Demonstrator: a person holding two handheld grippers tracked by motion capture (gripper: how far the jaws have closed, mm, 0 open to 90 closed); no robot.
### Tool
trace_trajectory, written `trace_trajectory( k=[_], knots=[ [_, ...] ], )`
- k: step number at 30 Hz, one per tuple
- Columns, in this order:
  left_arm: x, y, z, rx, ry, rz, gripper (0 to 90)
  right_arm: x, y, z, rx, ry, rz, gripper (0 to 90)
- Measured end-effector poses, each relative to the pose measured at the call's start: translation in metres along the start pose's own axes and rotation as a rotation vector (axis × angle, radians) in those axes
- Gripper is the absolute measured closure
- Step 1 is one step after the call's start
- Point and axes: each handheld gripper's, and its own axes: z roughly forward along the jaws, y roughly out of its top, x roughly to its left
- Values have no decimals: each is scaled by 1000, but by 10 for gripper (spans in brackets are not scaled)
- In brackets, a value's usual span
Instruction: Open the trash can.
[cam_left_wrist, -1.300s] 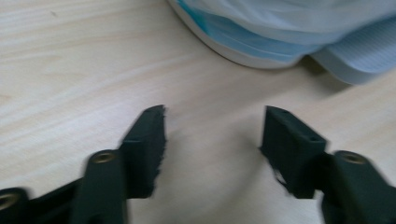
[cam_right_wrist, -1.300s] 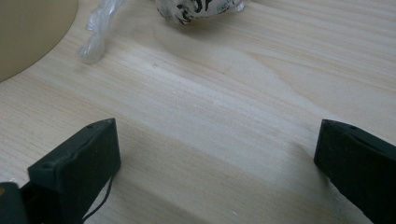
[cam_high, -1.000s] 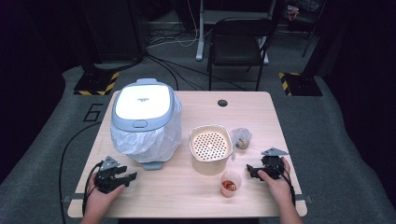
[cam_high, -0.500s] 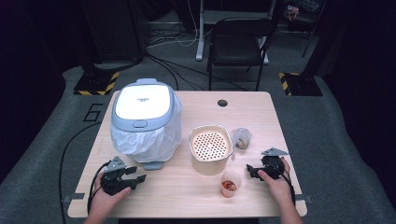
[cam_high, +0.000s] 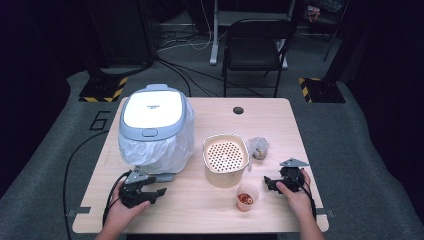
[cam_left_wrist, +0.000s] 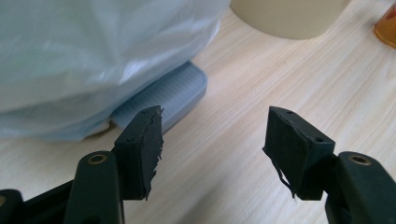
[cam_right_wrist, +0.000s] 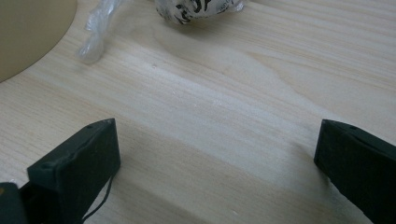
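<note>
Left gripper (cam_high: 159, 190): jaws have just been opening, now part-way apart with nothing between them, near the front foot (cam_left_wrist: 163, 95) of the bagged rice cooker (cam_high: 152, 125) at the table's left. Judged step: approach to the cooker. Advice: widen the jaws further, keep low and square to the foot, avoid snagging the plastic bag (cam_left_wrist: 84, 56). Right gripper (cam_high: 267, 182): jaws wide apart, empty, resting beside the small cup (cam_high: 246, 197).
</note>
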Motion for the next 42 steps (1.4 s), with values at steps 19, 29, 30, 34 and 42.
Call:
trace_trajectory(
  k=[19,29,30,34,42],
  knots=[
    [-5,10,23,16,55,28,338,0,0,0,-1,0,0,0],
    [-9,5,29,6,94,45,316,0,0,0,0,0,2,0],
    [-10,5,30,-1,101,50,316,0,0,0,0,0,2,0],
    [-14,3,32,-3,116,47,315,0,0,0,0,0,2,0],
    [-6,0,29,-36,59,-23,321,0,0,0,0,0,2,0]
  ],
)
